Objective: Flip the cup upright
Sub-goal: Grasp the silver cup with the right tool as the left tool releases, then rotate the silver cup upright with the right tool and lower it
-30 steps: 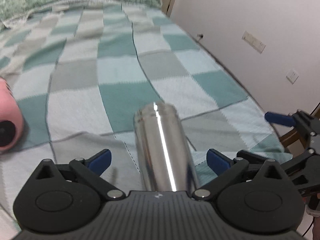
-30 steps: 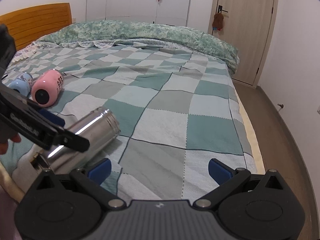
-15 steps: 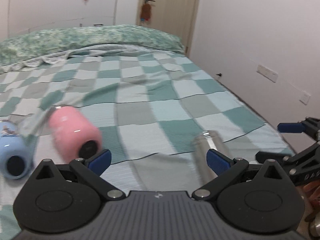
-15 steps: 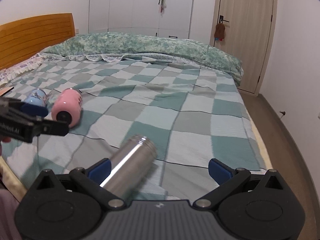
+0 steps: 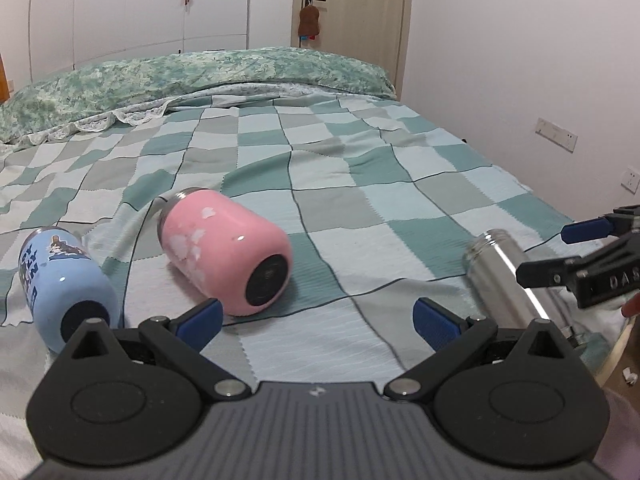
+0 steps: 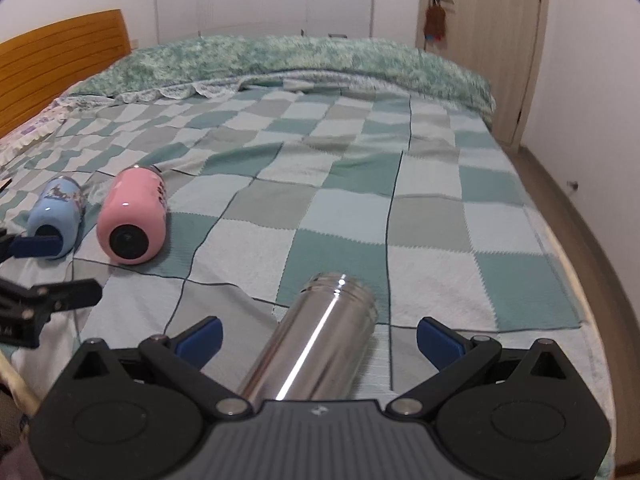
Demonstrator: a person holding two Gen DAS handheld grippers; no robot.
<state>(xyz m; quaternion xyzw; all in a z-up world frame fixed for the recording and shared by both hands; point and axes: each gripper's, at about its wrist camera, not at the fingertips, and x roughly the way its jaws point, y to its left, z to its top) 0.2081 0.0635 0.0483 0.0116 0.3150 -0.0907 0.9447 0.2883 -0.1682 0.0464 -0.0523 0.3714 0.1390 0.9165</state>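
Observation:
Three cups lie on their sides on the checked bedspread. A pink cup (image 5: 226, 250) lies just ahead of my left gripper (image 5: 318, 320), base towards me. A light blue cup (image 5: 64, 280) lies to its left. A steel cup (image 6: 316, 340) lies between the open fingers of my right gripper (image 6: 318, 340), mouth pointing away; it also shows at the right of the left wrist view (image 5: 508, 276). Both grippers are open and hold nothing. The pink cup (image 6: 134, 216) and the blue cup (image 6: 58, 216) also show in the right wrist view.
The bed's near edge (image 6: 576, 280) curves round to the right, with floor beyond. A green quilt (image 5: 200, 76) is bunched along the far side. A wooden headboard (image 6: 60, 64) stands at the left. A door (image 5: 352, 20) and a wall with sockets are on the right.
My left gripper has swung left from the steel cup to face the pink cup. My right gripper has moved over the steel cup, which now lies between its fingers.

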